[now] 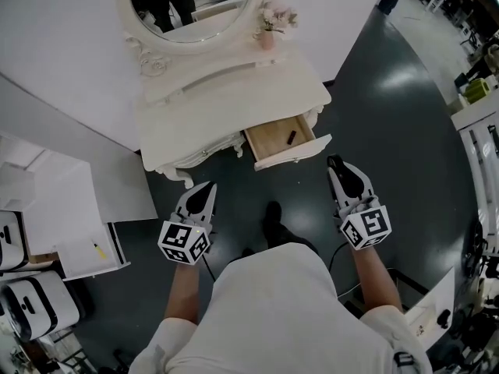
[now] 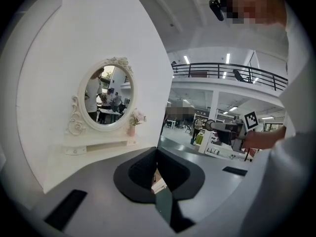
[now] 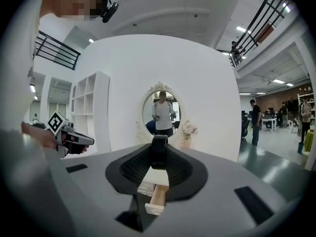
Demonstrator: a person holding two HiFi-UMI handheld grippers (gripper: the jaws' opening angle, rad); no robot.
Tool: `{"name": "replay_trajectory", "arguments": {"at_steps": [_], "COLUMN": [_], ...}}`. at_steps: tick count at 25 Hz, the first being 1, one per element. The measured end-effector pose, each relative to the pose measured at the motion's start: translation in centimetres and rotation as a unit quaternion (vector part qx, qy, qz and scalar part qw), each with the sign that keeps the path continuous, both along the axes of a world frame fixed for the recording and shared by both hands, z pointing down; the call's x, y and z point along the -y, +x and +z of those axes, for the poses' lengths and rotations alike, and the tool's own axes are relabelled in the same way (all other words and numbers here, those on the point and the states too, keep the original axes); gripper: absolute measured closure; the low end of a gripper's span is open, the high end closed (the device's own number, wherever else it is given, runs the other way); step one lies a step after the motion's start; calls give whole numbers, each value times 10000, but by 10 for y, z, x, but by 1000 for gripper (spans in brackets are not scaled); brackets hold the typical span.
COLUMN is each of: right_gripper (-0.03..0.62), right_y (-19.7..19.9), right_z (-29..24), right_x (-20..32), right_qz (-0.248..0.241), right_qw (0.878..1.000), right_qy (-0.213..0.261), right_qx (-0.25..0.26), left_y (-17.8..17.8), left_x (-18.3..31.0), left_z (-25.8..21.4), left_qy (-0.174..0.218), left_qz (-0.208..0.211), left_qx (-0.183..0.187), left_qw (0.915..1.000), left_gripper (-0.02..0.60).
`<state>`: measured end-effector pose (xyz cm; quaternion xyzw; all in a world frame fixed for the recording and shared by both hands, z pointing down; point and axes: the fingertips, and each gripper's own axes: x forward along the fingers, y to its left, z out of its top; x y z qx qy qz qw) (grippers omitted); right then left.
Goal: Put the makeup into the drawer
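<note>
In front of the white vanity bench (image 1: 234, 92), a dark makeup tube (image 3: 159, 152) is clamped upright between the jaws of the right tool (image 1: 336, 163). The open drawer (image 1: 271, 140), in which another dark piece (image 1: 291, 137) is seen, lies just ahead and to the left of that tool. The left tool (image 1: 210, 188), clenched on nothing, is held farther from it.

Head view looks steeply down; both gripper views face level; all share the nearby mirror (image 1: 191, 6).
</note>
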<state>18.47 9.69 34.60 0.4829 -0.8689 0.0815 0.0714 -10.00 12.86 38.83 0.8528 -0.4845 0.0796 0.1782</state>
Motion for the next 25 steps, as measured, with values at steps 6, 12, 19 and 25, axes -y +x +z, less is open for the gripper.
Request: {"name": "replay_trajectory", "arguments": {"at_steps": [6, 12, 19, 25], "right_gripper": [502, 502, 502, 502], "right_y": [5, 14, 14, 2], "right_z": [3, 16, 46, 72], "right_x": [59, 112, 141, 151], "right_qz": [-353, -724, -954, -1168], "right_qw": [9994, 9971, 9933, 9878], "right_qy": [-51, -235, -640, -1014], "right_qx": [-52, -64, -107, -202], "left_y": [17, 34, 48, 45], "left_x": [46, 94, 119, 134], "left_z": [1, 3, 12, 22], "left_qy": [-49, -94, -195, -341], "left_qz": [-169, -331, -429, -386], "left_qx": [76, 159, 215, 289], "left_qw": [9998, 9993, 9987, 9983], "left_gripper": [565, 565, 565, 565]}}
